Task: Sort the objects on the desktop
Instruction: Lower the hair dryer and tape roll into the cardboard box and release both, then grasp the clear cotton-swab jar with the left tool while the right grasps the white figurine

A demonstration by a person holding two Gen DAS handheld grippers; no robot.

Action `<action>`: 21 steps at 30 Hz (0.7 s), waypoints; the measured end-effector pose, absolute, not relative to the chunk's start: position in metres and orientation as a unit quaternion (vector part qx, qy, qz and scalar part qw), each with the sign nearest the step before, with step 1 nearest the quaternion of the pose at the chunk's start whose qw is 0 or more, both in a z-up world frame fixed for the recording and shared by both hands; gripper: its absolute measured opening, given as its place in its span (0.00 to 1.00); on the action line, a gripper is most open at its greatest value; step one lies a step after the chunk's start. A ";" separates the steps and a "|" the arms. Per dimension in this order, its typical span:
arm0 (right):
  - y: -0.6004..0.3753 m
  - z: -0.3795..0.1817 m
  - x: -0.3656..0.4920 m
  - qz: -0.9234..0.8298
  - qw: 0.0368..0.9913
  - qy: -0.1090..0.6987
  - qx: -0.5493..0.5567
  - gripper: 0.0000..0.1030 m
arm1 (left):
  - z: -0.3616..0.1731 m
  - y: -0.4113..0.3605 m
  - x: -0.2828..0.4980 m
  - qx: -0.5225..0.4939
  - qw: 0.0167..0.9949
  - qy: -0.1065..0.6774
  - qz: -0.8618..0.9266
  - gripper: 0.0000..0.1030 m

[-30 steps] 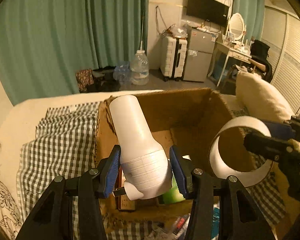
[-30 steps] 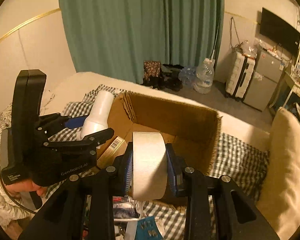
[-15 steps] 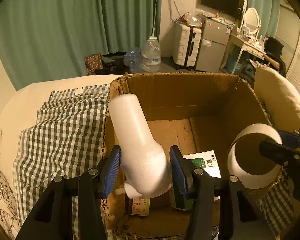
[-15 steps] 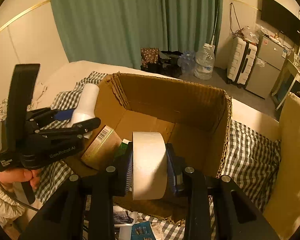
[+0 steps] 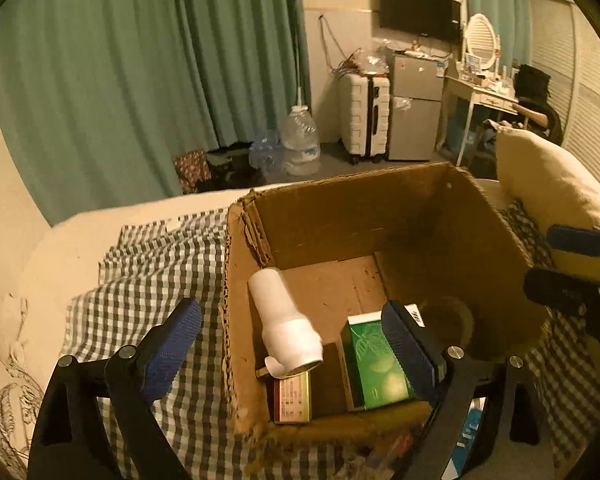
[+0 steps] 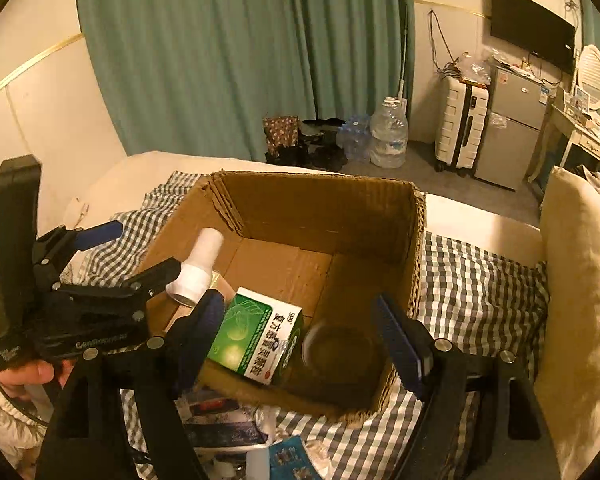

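1. White bottle (image 5: 285, 322) lies inside the cardboard box (image 5: 380, 200), leaning on the left wall with its broad end over a small brown-and-red carton (image 5: 292, 394); it is free of both tools and, by its tilt, was judged dropped rather than set down.
2. Left gripper (image 5: 292, 350): fingers spread wide, holding nothing, blue pads straddling the box's near-left corner (a stance consistent with a release over the opening).
3. Right gripper (image 6: 300, 338): likewise fully parted and empty, poised over the near-right part of the box.
4. Tape roll (image 6: 338, 350) rests in the shadowed near-right corner of the box, just beside the green box (image 6: 256, 336); detail is dim.
5. The box stands on a checked cloth (image 5: 148, 280) over the bed, a pillow (image 6: 580, 280) to its right.
6. Loose items (image 6: 260, 440) lie on the cloth in front of the box; sorting is judged unfinished.
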State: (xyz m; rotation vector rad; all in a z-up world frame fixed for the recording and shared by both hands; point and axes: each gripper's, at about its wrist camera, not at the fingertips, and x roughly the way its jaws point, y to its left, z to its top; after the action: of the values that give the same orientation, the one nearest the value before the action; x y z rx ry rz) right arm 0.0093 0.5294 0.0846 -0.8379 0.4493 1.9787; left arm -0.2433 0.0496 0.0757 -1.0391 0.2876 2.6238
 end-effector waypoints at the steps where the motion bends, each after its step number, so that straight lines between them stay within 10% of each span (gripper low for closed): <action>1: 0.525 0.088 0.010 0.803 0.457 0.184 -0.336 0.75 | 0.079 0.050 -0.237 -0.356 0.152 0.106 0.916 0.91; 21: 0.406 0.062 0.076 0.794 0.472 0.221 -0.313 0.75 | 0.048 0.008 -0.115 -0.364 0.123 0.021 0.923 0.94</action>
State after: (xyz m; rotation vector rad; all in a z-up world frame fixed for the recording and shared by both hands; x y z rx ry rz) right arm 0.0761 0.4065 0.0623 -0.7667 0.5400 1.9433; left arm -0.1149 0.0078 0.0485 -1.0610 0.0616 2.6920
